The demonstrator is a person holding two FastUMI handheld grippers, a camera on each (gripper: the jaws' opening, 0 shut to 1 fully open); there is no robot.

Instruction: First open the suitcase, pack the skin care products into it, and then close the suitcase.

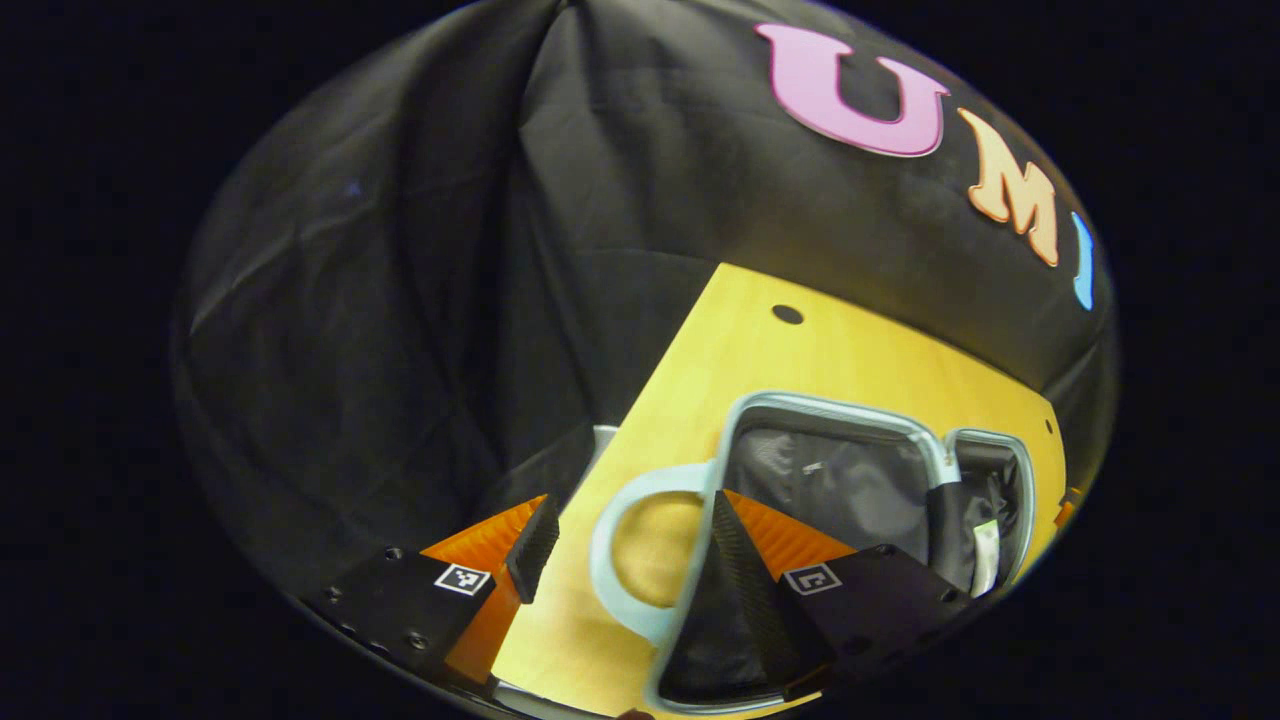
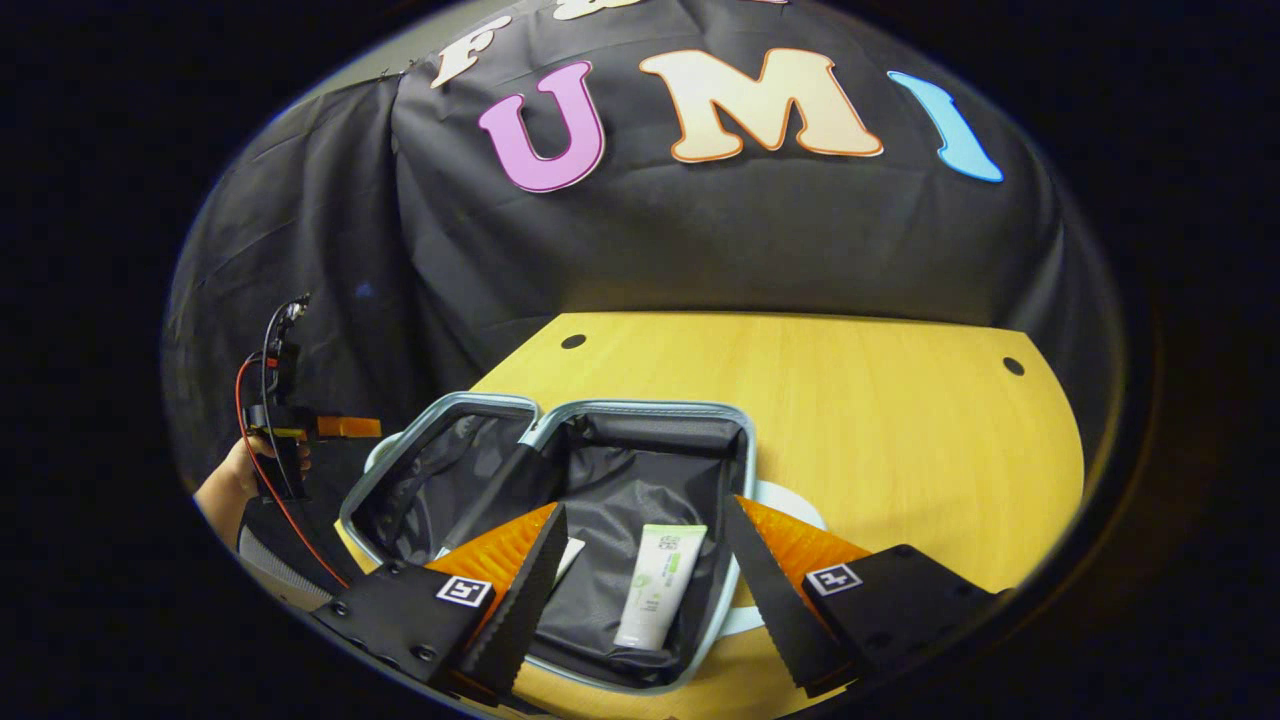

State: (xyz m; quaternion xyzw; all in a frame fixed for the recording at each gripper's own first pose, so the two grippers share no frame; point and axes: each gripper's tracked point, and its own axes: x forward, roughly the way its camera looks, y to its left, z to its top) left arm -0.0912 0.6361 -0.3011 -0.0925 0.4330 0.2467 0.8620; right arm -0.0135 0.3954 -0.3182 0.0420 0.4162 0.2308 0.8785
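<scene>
The surface [image 2: 860,420] looks like smooth, pale wood with a light sheen. The suitcase [image 2: 640,410] has a glossy, hard plastic-looking rim and a matt black cloth lining, slightly creased. The tube [image 2: 660,585] inside looks like smooth plastic. The booth wall is matt, wrinkled cloth.

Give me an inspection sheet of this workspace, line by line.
Surface: wooden table, with round holes near its far edge.
Job's things: suitcase lying open, both halves lined in dark fabric; a tube lies inside the nearer half, with a second pale item partly hidden beside it.
Clutter: nothing seen.
Grippers: right gripper open, above the suitcase, holding nothing; left gripper open, by the suitcase handle, holding nothing.
Cables: red and black wires on the left gripper, held by a hand.
Surroundings: black cloth wall behind the table.
</scene>
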